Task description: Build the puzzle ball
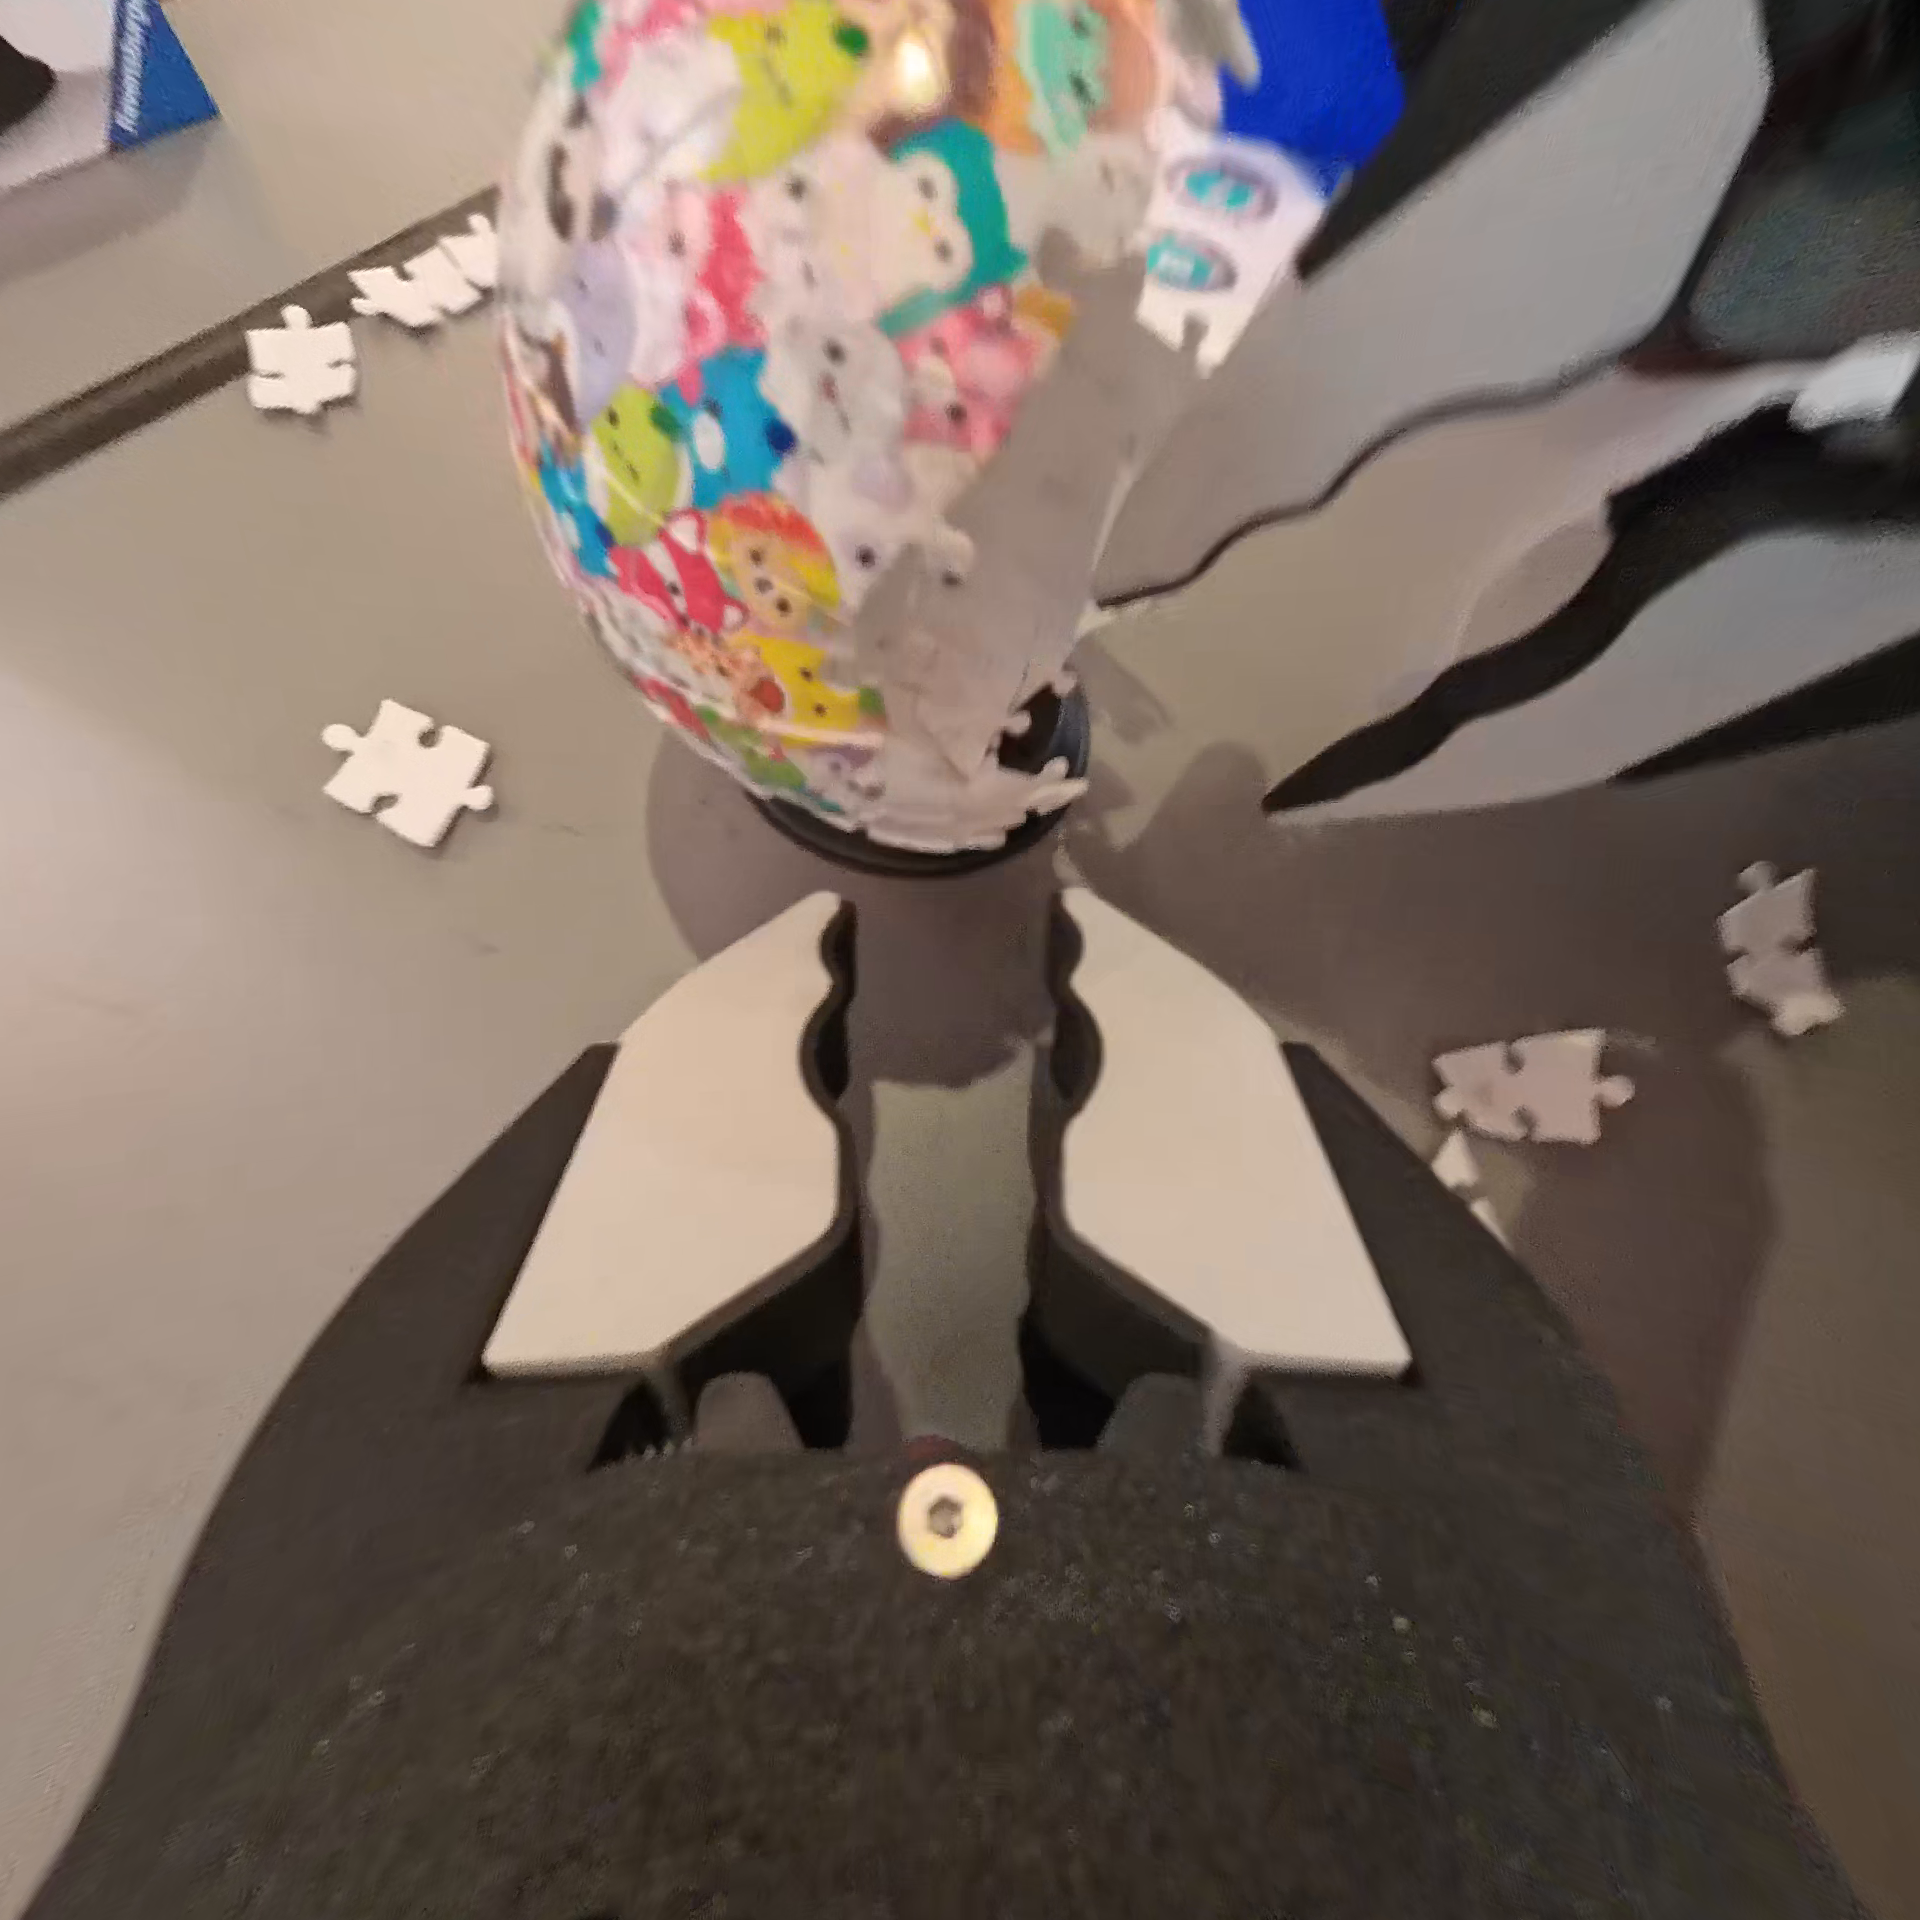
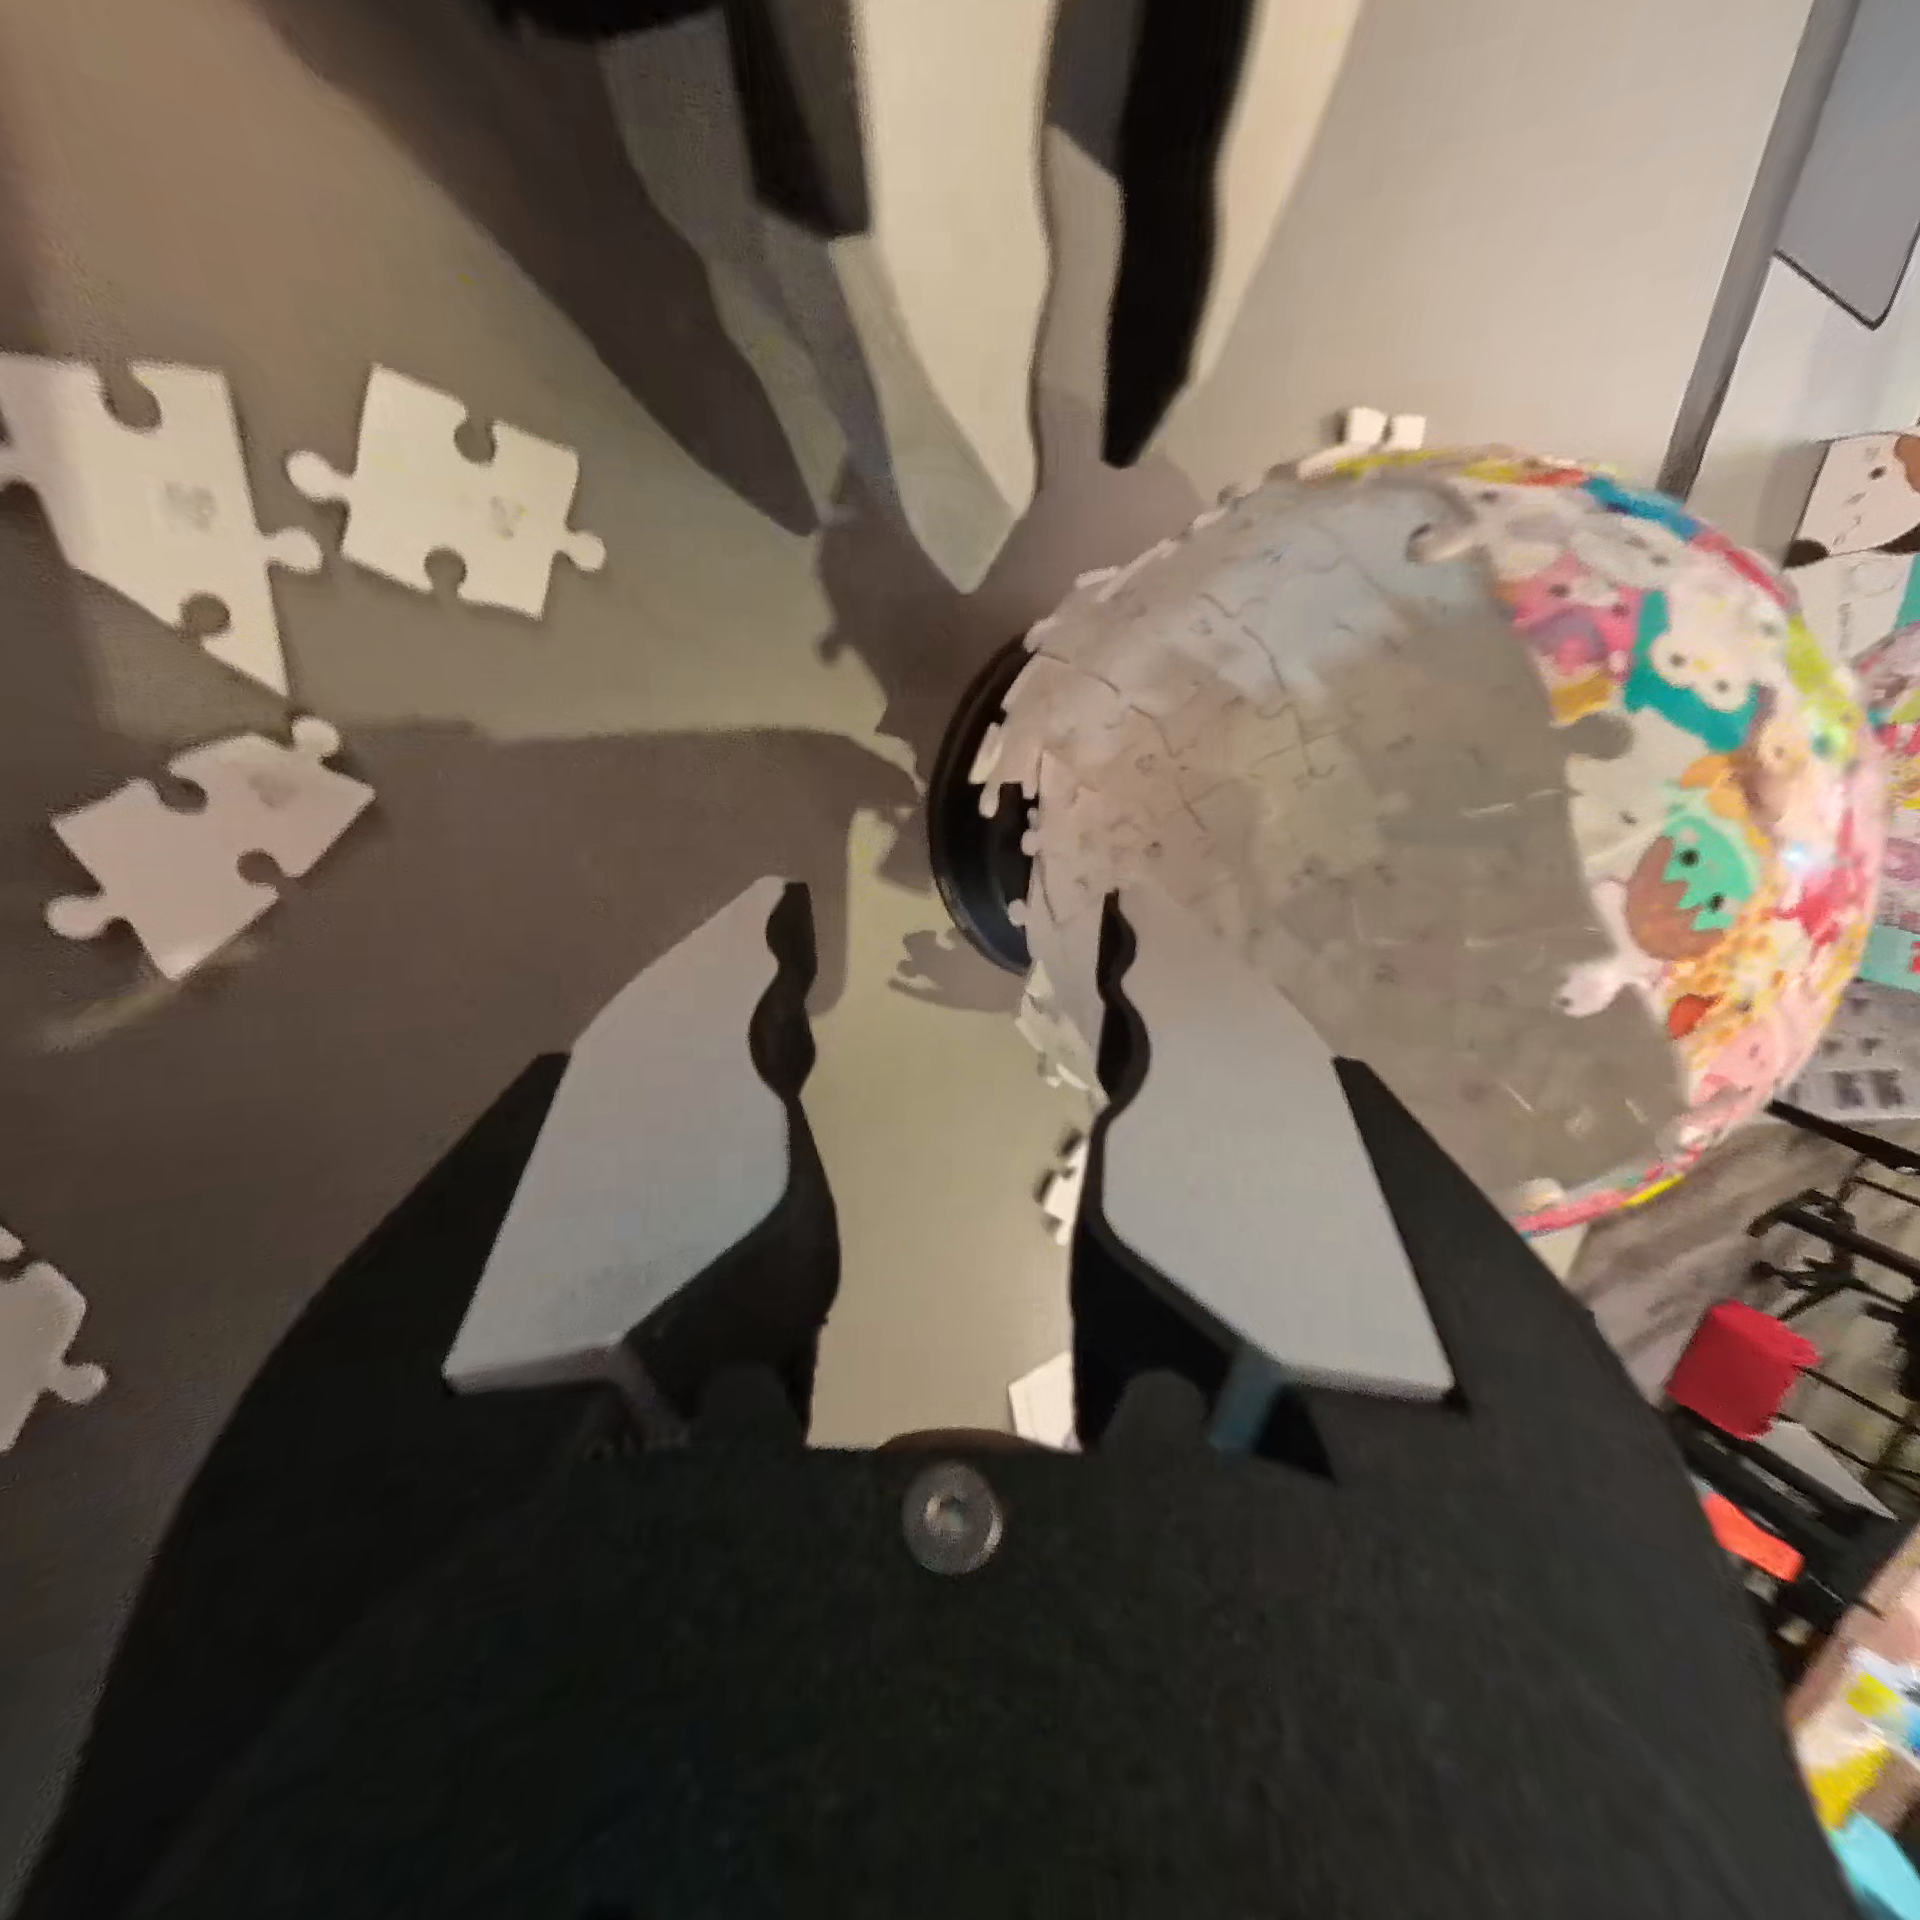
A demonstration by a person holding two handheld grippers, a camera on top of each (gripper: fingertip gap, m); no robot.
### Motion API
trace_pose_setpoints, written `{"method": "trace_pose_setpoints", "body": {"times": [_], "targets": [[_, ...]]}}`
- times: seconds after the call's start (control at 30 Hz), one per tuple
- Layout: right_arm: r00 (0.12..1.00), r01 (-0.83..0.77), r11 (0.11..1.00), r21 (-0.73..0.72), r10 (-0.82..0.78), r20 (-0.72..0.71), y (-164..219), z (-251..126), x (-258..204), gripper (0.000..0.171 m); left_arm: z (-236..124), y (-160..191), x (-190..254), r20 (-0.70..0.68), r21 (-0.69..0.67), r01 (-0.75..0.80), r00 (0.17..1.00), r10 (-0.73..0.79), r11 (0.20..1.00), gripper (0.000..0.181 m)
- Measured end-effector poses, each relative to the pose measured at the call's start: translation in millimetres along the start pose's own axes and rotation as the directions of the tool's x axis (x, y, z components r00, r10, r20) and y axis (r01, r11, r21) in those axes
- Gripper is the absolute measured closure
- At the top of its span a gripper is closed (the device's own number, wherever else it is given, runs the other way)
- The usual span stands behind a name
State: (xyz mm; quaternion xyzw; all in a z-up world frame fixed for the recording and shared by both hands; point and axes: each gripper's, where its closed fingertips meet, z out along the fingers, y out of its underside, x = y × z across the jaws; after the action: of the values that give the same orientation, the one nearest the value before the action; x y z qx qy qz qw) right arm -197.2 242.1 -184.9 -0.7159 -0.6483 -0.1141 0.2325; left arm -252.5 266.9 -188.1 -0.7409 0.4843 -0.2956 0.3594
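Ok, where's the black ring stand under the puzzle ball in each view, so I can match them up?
Left wrist view: the black ring stand sits at centre, just beyond the left tool, under the puzzle ball.
Right wrist view: it is right of centre, at the ball's left edge, on its side.
Shared landmark: the ball's unfinished jagged white edge by the stand.

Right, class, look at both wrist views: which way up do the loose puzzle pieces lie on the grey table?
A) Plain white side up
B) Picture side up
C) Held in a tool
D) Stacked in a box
A: the loose pieces on the table show only blank white faces, unlike the colourful puzzle ball.
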Motion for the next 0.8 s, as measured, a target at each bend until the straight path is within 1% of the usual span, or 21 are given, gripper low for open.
{"method": "trace_pose_setpoints", "body": {"times": [0.03, 0.1, 0.2, 0.27, 0.33, 0.37, 0.43, 0.5, 0.6, 0.63, 0.73, 0.8], "targets": [[1.0, 0.006, 1.0, -0.006, -0.006, -0.003, 2.9, 0.5, -0.7, 0.119, 1.1, -4.8, 1.1, -0.033, 0.017, 0.047, 0.998, -0.046, 0.999, 0.14], [1.0, -0.028, 0.999, 0.023, 0.028, 0.003, 7.0, -1.3, -3.4, 0.12, -0.2, -11.7, 1.2, -0.08, 0.041, 0.106, 0.991, -0.103, 0.993, 0.136], [0.987, -0.159, 0.976, 0.147, 0.162, -0.006, 9.2, -6.3, -2.5, 0.121, -3.1, -14.1, -3.0, -0.092, 0.053, 0.153, 0.985, -0.147, 0.987, 0.123], [0.975, -0.22, 0.958, 0.182, 0.222, 0.011, 7.4, -2.6, -5.6, 0.117, -2.9, -11.5, -3.8, -0.091, 0.037, 0.172, 0.982, -0.169, 0.984, 0.118], [0.984, -0.163, 0.977, 0.139, 0.171, -0.044, 4.3, 4.8, -2.4, 0.115, -4.3, -5.8, -6.0, -0.059, 0.016, 0.176, 0.983, -0.175, 0.984, 0.117], [0.991, -0.122, 0.987, 0.102, 0.127, -0.048, 3.8, 8.5, -2.4, 0.115, -6.6, -2.8, -5.7, -0.046, 0.006, 0.178, 0.983, -0.178, 0.984, 0.117], [0.997, -0.078, 0.995, 0.056, 0.078, 0.009, 0.0, 14.4, -6.5, 0.108, -15.4, 0.4, -0.7, -0.032, -0.003, 0.184, 0.982, -0.184, 0.983, 0.117], [0.996, -0.052, 0.998, 0.023, 0.051, 0.068, -2.9, 21.0, -9.8, 0.105, -27.6, 1.1, 6.2, -0.006, 0.013, 0.179, 0.984, -0.179, 0.984, 0.117], [0.997, -0.014, 1.0, -0.015, 0.015, 0.071, -5.5, 29.8, -4.4, 0.11, -39.4, 5.2, 18.5, 0.023, 0.035, 0.171, 0.985, -0.172, 0.985, 0.12], [0.998, -0.018, 1.0, -0.018, 0.019, 0.067, -6.8, 31.4, -1.5, 0.109, -41.0, 6.3, 22.1, 0.026, 0.038, 0.171, 0.985, -0.172, 0.985, 0.12], [0.992, -0.057, 0.998, -0.034, 0.061, 0.112, -6.1, 33.7, -2.5, 0.115, -42.3, 7.5, 27.0, 0.02, 0.044, 0.166, 0.986, -0.167, 0.985, 0.122], [0.994, -0.039, 0.993, -0.111, 0.05, 0.098, 3.6, 30.3, 0.1, 0.115, -41.7, 9.2, 25.2, 0.021, 0.034, 0.157, 0.987, -0.158, 0.987, 0.122]]}}
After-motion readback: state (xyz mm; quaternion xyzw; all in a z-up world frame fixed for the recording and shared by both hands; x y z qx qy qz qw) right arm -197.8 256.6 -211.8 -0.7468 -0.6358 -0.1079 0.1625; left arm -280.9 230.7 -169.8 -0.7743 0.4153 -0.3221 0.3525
